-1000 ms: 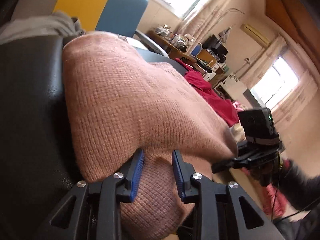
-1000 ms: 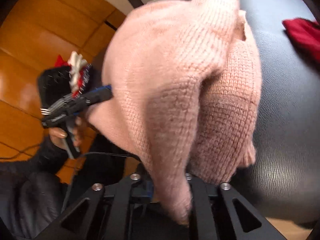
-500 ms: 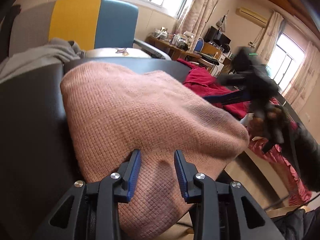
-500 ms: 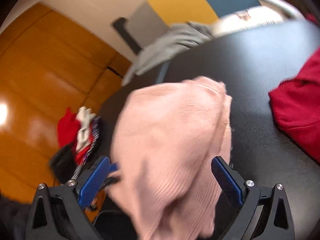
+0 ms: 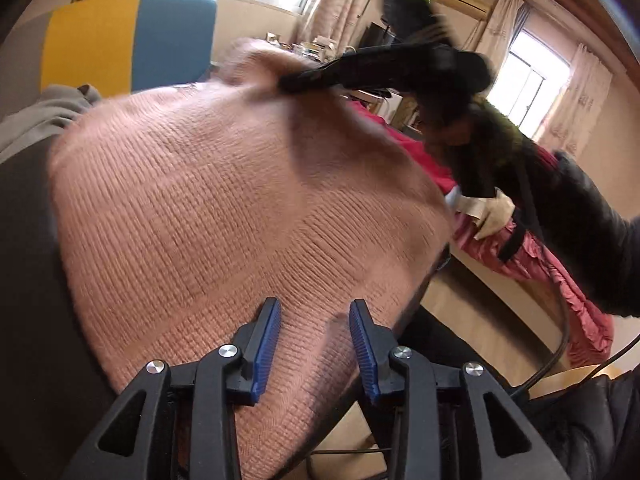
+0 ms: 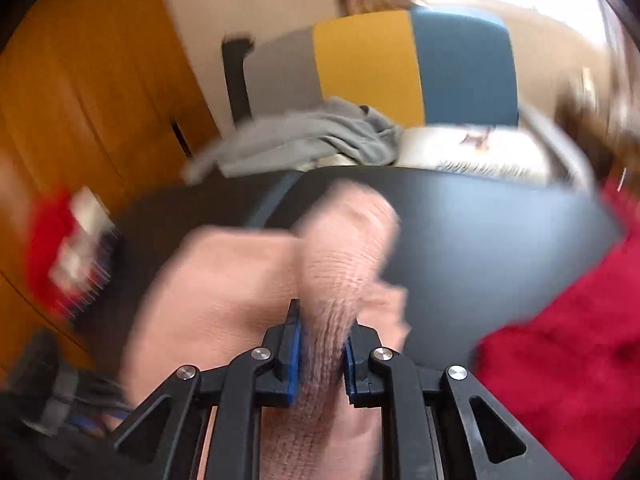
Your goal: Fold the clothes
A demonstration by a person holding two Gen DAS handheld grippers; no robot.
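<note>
A pink knit sweater [image 5: 224, 200] lies in a heap on the black table [image 5: 28, 280]. In the left wrist view my left gripper [image 5: 315, 344] is at its near edge, blue pads set on a thick fold of the knit. The right gripper [image 5: 286, 80] shows there as a dark blurred shape at the sweater's far top edge. In the right wrist view my right gripper [image 6: 322, 344] has its jaws closing on a raised ridge of the pink sweater [image 6: 224, 292], and the pads press on it. That view is blurred by motion.
A red garment [image 6: 560, 340] lies on the right of the black table [image 6: 480, 232]. Behind it are a grey garment [image 6: 312, 136] and a grey, yellow and blue chair [image 6: 412, 64]. A person's dark sleeve [image 5: 580, 220] crosses above pink frilled cloth [image 5: 560, 280]. Wooden wall at left.
My right gripper let go of the sweater, opened wide over it, then came up and across and closed on another fold. The left gripper kept its hold and rolled a little.
</note>
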